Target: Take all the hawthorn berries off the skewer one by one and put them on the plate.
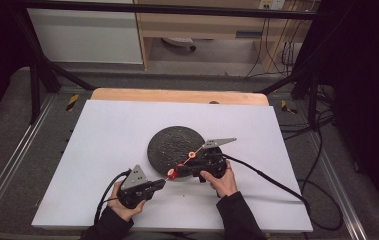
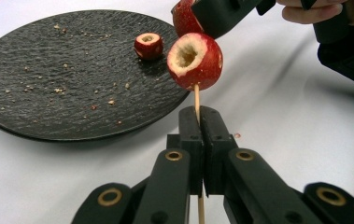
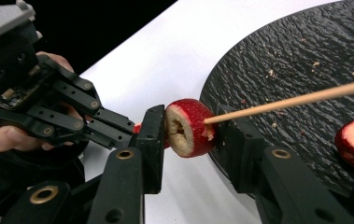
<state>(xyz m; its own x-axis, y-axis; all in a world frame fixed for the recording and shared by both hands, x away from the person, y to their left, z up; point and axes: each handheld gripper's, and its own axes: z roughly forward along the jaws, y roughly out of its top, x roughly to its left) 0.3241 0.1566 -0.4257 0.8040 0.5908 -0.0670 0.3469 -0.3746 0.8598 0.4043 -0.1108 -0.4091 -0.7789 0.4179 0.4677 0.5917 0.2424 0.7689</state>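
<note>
left gripper [image 2: 201, 122]: pinching wooden skewer [image 2: 196, 97] | right gripper [image 3: 191, 128]: closing around cored red fruit [image 3: 188, 127] on skewer | black plate [image 1: 163, 145]: mid-table, second fruit [image 2: 148, 45] on it

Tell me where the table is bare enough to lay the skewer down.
The white table is bare left of the black plate and along the far edge beyond it; the strip right of the plate is bare too. It is crowded at the plate's near rim, where the left gripper, right gripper, skewer and fruit pieces meet.
</note>
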